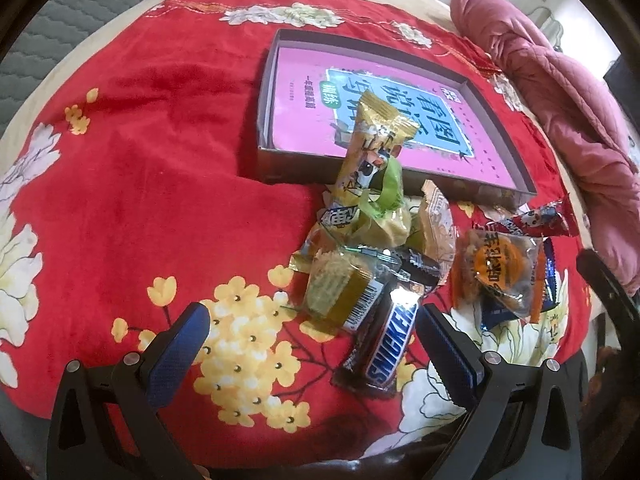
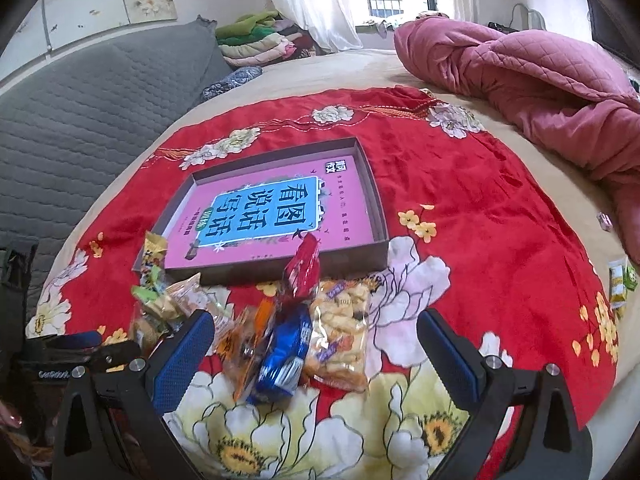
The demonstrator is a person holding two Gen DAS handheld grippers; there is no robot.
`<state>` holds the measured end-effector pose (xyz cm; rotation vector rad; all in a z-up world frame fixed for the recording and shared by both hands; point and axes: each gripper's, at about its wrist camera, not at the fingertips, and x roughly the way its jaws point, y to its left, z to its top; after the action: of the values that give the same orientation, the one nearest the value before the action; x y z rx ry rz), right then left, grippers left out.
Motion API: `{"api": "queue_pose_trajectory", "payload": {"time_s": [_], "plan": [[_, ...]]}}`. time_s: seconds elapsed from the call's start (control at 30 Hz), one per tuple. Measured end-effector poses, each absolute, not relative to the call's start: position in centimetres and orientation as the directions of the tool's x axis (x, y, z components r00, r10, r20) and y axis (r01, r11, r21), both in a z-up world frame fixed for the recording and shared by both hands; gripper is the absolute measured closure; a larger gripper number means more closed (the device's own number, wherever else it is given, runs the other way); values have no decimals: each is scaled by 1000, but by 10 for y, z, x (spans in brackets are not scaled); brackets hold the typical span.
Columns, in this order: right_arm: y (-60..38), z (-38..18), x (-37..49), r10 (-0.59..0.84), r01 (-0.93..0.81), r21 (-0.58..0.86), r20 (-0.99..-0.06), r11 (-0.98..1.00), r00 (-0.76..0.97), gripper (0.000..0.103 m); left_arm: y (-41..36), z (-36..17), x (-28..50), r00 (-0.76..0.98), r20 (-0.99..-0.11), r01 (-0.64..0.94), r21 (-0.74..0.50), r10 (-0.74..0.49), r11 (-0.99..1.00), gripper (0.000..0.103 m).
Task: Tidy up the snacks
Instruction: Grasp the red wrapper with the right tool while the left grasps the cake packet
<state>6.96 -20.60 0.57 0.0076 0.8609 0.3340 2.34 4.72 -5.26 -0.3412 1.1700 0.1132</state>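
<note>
Holding only a pink book (image 2: 276, 216), the box (image 2: 380, 216) lies beyond both wide, empty hand-held grippers (image 1: 310, 344) (image 2: 316, 350).

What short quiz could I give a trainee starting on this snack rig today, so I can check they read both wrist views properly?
1. True or false: the shallow box already holds snacks.
2. Which wrapper lies between the left gripper jaws? A Snickers bar B red packet C orange packet
3. What state are the right gripper jaws in?

Key
1. False; only a pink book lies inside.
2. A, the Snickers bar.
3. Open, straddling the blue packet.
</note>
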Motion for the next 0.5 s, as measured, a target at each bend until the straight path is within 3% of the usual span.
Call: {"api": "queue_pose_trajectory", "payload": {"time_s": [0.3,0.5], "plan": [[-202,-2,94,299,-272,161,-736,949,607,18,51,-56,24,409,-906,-255,-230,-111,939,1],[-195,-12,106,354,-287,225,-751,931,558,45,45,-54,25,424,-897,-218,-237,-127,947,1]]}}
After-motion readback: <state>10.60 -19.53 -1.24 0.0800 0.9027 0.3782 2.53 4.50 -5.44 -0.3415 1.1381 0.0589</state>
